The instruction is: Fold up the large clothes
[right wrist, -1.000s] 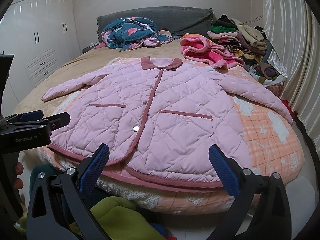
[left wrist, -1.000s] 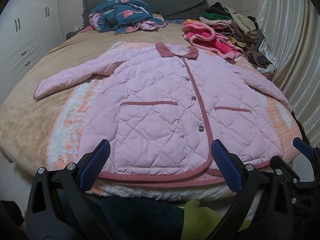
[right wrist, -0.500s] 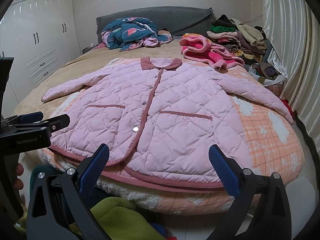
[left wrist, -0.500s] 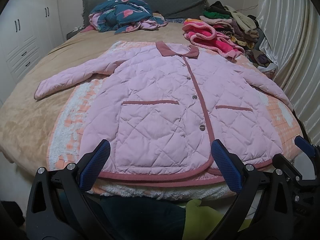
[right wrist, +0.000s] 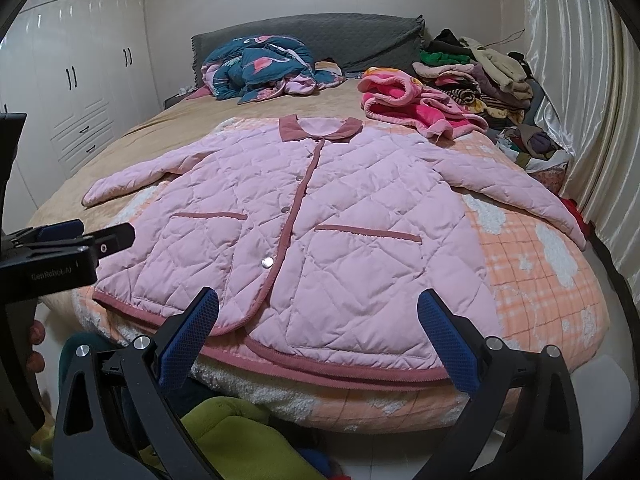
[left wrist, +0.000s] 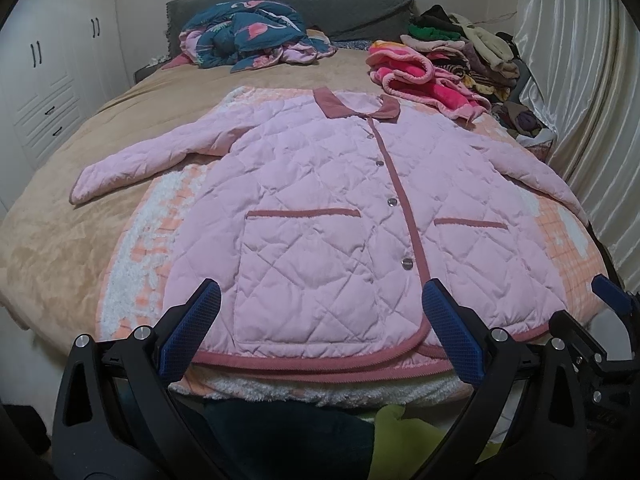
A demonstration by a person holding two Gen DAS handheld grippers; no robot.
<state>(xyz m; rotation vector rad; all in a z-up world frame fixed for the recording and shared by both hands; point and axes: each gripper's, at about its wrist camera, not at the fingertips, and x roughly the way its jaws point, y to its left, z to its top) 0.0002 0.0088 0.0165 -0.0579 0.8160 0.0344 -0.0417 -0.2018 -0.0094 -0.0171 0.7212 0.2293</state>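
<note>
"Both sets of fingers, left gripper (left wrist: 320,332) and right gripper (right wrist: 316,328), gape wide, empty?"

"Yes. I keep them at the hem; the pink quilted jacket (left wrist: 340,216) lies flat on the bed (left wrist: 52,240), sleeves spread for folding."

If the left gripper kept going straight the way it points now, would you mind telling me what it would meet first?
Most likely the pink jacket: the open left gripper points at its lower hem and left pocket, with nothing between. Depth is hard to judge, so it might touch the blanket edge beneath first.
</note>
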